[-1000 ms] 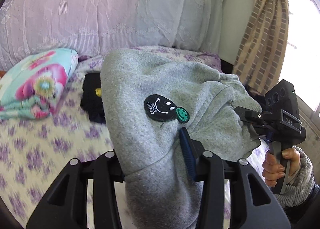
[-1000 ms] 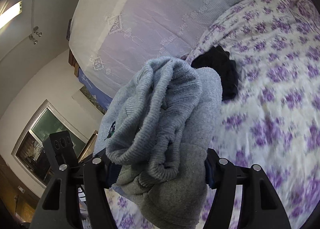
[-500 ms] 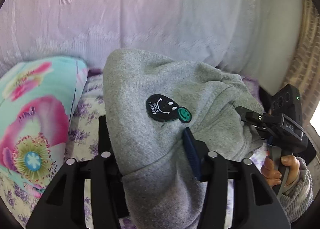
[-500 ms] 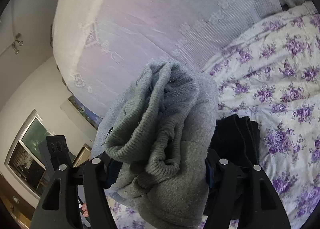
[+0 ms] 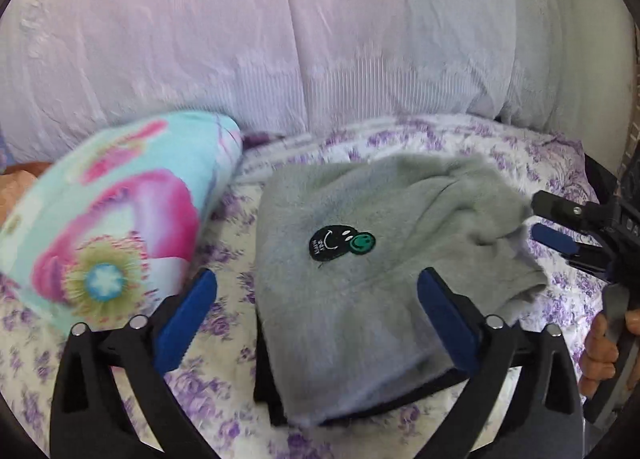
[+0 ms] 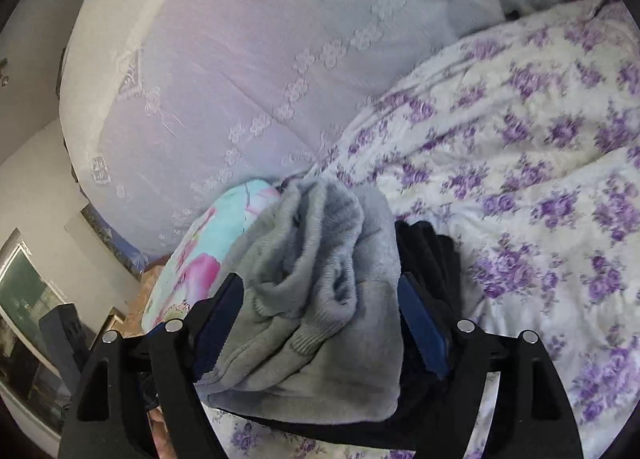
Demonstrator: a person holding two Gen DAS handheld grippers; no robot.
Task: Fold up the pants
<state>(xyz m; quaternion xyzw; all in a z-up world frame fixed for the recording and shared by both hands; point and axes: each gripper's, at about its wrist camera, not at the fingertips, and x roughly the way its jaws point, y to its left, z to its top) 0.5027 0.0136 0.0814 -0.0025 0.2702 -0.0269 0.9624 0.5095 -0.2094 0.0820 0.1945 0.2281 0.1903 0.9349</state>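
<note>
The folded grey pants [image 5: 360, 259], with a black smiley patch [image 5: 340, 245], lie on a black garment [image 5: 266, 383] on the flowered bed. My left gripper [image 5: 316, 319] is opening wide; its left pad stands clear of the cloth and its right pad sits at the pants' near edge. My right gripper [image 6: 322, 323] is opening too, with the ribbed cuff end of the pants [image 6: 320, 279] loose between its blue pads. In the left wrist view the right gripper [image 5: 548, 223] shows at the pants' right side, held by a hand [image 5: 604, 355].
A teal and pink flowered pillow [image 5: 112, 227] lies just left of the pants, also visible as the pillow [image 6: 208, 247] in the right wrist view. A big lilac quilt [image 5: 320, 39] fills the back. The purple-flowered sheet [image 6: 540, 179] stretches to the right.
Both grippers carried the pants toward the pillow and quilt and set them down on the black garment. Both pairs of jaws opened and let go of the cloth.
</note>
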